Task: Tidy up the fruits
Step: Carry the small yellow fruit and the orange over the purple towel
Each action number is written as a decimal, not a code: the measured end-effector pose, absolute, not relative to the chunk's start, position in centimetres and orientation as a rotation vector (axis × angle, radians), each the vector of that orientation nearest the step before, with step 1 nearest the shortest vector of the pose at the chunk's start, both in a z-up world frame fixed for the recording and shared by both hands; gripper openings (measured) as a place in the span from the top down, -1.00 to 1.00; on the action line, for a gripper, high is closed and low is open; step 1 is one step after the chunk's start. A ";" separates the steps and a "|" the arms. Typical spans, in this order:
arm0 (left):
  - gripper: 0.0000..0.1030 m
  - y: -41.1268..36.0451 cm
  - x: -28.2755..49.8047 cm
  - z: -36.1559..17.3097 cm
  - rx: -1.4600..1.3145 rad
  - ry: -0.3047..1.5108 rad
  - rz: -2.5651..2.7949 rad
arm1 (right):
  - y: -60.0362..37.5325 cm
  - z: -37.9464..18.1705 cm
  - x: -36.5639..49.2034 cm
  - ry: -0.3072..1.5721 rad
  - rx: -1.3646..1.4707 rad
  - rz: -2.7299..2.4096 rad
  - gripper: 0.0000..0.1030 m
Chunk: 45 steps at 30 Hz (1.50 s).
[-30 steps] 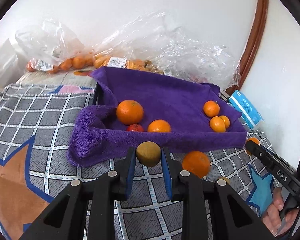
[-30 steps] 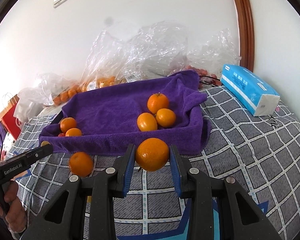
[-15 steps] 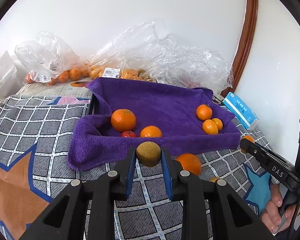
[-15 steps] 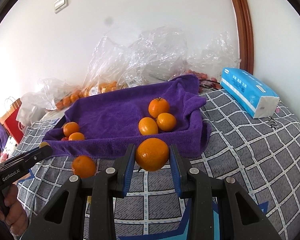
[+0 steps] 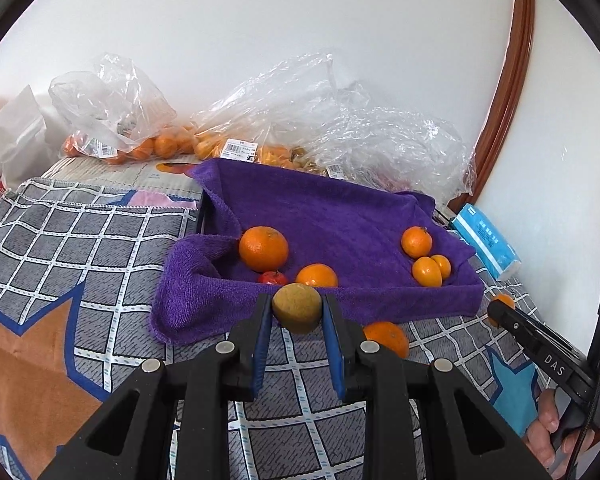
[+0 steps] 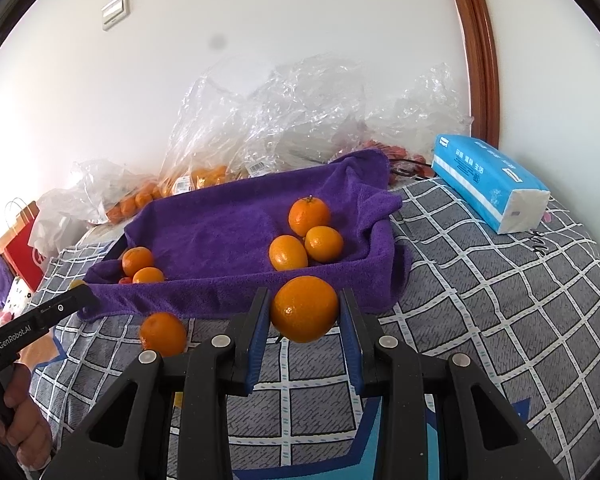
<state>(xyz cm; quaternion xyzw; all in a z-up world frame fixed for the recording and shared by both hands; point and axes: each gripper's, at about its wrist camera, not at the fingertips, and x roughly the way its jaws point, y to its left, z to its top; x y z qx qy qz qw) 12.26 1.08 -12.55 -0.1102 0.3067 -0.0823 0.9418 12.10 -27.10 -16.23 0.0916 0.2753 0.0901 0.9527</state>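
Both grippers are loaded and poised in front of the tray, so the step in hand looks like the carry toward it. In the left wrist view the left gripper [image 5: 296,312] has its fingers closed narrow on a brownish-green fruit [image 5: 297,307], held at lower centre of the frame just in front of the tray's near edge. In the right wrist view the right gripper [image 6: 304,312] has its fingers clamped on a large orange [image 6: 304,308], likewise at lower centre and just short of the near edge.

The purple-towel-lined tray [image 6: 220,304] fills the middle of both frames. Its contents fall into two groups. At the left end, seen from the left wrist, lie a big orange [image 5: 263,248], a smaller orange [image 5: 317,276] and a small red fruit [image 5: 273,278] close together. At the right end sit three small oranges [image 5: 426,258], touching one another. The middle of the towel is bare.

One loose orange [image 6: 163,333] lies on the checked cloth [image 6: 480,300] outside the tray, near its front edge, at lower left of the right wrist frame.

The next move probably calls for lifting each fruit over the towel's raised front fold and setting it with its like: the large orange likely beside an orange group, the brownish-green fruit perhaps on the bare middle. Round fruit may roll on the soft towel, so a low release would suit. The loose orange is left to collect.

Behind the tray, along the wall, clear plastic bags [image 5: 112,120] hold more oranges, and a blue tissue pack [image 6: 488,184] lies at right.
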 end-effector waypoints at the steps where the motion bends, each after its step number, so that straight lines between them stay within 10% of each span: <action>1: 0.54 1.1 12.2 -12.5 -0.225 0.623 -0.168 | -27.1 -16.2 12.0 0.560 0.186 0.181 0.34; 45: 0.54 3.0 11.8 -6.4 -0.251 0.610 -0.128 | -24.5 -9.5 9.1 0.534 0.138 0.169 0.34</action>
